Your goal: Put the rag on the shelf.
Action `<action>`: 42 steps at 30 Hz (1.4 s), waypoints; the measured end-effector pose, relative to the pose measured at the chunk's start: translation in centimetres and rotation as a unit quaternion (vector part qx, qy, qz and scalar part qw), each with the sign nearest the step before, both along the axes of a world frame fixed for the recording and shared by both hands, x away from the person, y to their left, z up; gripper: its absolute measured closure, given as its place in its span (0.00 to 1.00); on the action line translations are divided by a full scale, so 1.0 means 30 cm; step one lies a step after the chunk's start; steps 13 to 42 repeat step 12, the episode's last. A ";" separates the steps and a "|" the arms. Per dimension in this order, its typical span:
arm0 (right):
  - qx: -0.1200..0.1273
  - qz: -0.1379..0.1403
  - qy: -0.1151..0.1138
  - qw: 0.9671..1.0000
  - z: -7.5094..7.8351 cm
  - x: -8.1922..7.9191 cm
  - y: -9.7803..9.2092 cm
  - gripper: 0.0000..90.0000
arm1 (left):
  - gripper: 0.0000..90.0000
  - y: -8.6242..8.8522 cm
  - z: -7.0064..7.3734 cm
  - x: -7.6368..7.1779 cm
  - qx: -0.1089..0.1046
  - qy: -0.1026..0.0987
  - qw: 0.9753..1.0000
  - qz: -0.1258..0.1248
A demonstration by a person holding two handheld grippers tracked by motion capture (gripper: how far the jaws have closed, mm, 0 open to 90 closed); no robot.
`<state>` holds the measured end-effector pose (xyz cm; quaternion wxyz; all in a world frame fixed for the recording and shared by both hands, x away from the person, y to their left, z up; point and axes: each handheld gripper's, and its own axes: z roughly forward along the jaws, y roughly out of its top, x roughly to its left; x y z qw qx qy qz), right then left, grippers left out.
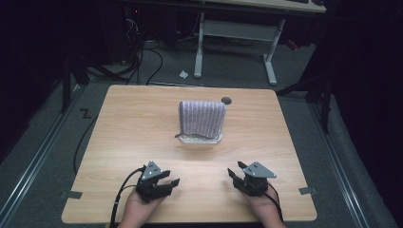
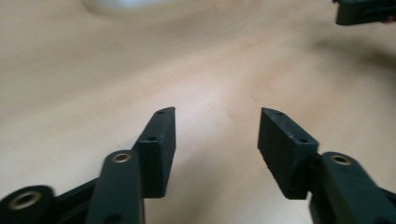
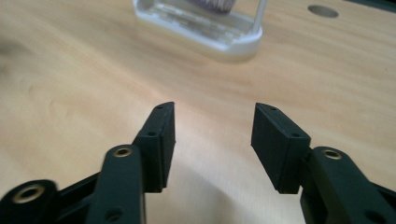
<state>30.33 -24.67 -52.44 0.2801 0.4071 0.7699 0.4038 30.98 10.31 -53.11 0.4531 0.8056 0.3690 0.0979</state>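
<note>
I see one light wood-grain table (image 1: 142, 123), squarish with rounded corners, all four edges visible in the high view, grey floor around it. Lots of bare surface: left third, right third and the whole near strip between the two grippers are free. One folded cloth (image 1: 202, 118), grey-lilac, ribbed knit look, draped upright over a stand near the table middle, slightly toward the far edge. Under it one white plastic tray base (image 3: 219, 35), rounded corners, shallow ribs inside, one thin white upright post at its right end in the right gripper view. One small dark round grommet hole (image 1: 226, 100) in the tabletop just behind and right of the cloth. Two grippers, both near the table's near edge, well apart from each other and from the cloth. Left gripper (image 2: 217, 128): black flat-faced jaws spread wide, nothing between them, bare wood below. Right gripper (image 3: 214, 122): same, jaws spread, holding nothing, aimed at the tray. Each has one grey three-cornered plate on top. Two hands come in from the bottom edge.
</note>
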 end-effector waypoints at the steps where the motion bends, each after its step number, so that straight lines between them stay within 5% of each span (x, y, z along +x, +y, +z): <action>1: 0.000 0.000 0.000 1.000 0.000 0.000 0.000 0.53 | 0.51 0.000 0.000 0.000 0.000 0.000 1.000 0.000; 3: 0.004 -0.002 -0.004 1.000 0.003 -0.012 -0.016 0.54 | 0.51 0.000 -0.013 -0.008 0.033 -0.002 0.999 0.010; 4: 0.011 -0.006 0.002 1.000 0.001 -0.003 -0.018 0.54 | 0.51 0.007 -0.014 0.003 0.033 -0.004 0.999 0.011; 9: 0.010 -0.009 0.011 1.000 -0.014 0.026 -0.010 0.53 | 0.51 0.037 -0.018 0.025 -0.011 0.024 0.999 0.021; 42: -0.002 -0.001 0.016 1.000 -0.030 0.029 -0.005 0.53 | 0.51 0.054 -0.014 0.025 -0.003 0.013 1.000 0.028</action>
